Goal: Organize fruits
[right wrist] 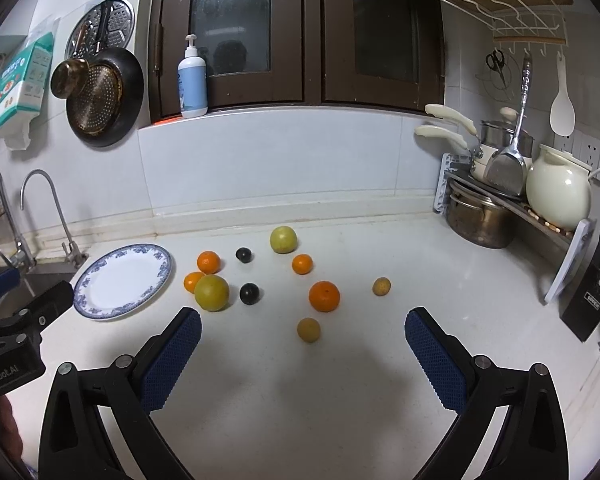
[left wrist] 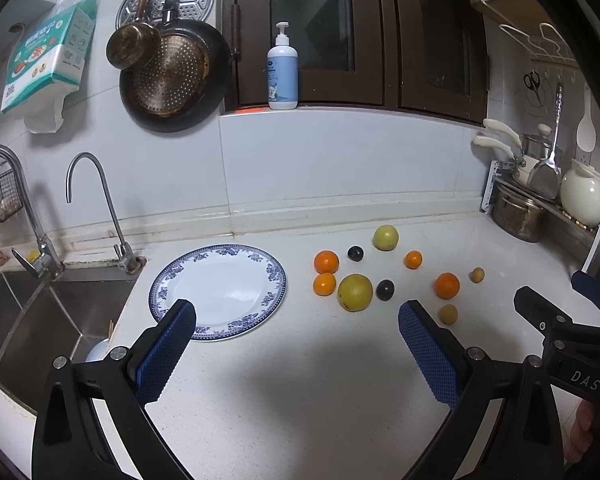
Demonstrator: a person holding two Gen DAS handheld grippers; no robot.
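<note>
Ten loose fruits lie on the white counter [right wrist: 340,380] ahead of both grippers, and none is yet on the blue-patterned plate [left wrist: 171,280], which sits just past the left finger of the left gripper [left wrist: 297,332]. That gripper hangs released, its jaws wide and holding nothing; the right gripper [right wrist: 304,334] is likewise spread and empty, with a small yellow-brown fruit [right wrist: 308,329] lying nearest, in line with its gap. Beyond that sit a large orange [right wrist: 324,296], a second yellow-brown fruit [right wrist: 381,286] off toward the right finger, and two dark plums [right wrist: 249,293]. A big yellow-green fruit [right wrist: 211,293] rests ahead of the right gripper's left finger, seemingly touching a small orange [right wrist: 191,280] behind it; another orange [right wrist: 208,262], a smaller one [right wrist: 302,264] and a farther yellow-green fruit [right wrist: 283,239] lie deeper in. All are round and will likely roll if nudged, so each should be taken across its widest middle. The plums look smooth and probably soft, asking for a gentle squeeze; the oranges seem firmer and their rind less slippery. The big yellow-green fruit appears heaviest and needs nearly the full opening.
</note>
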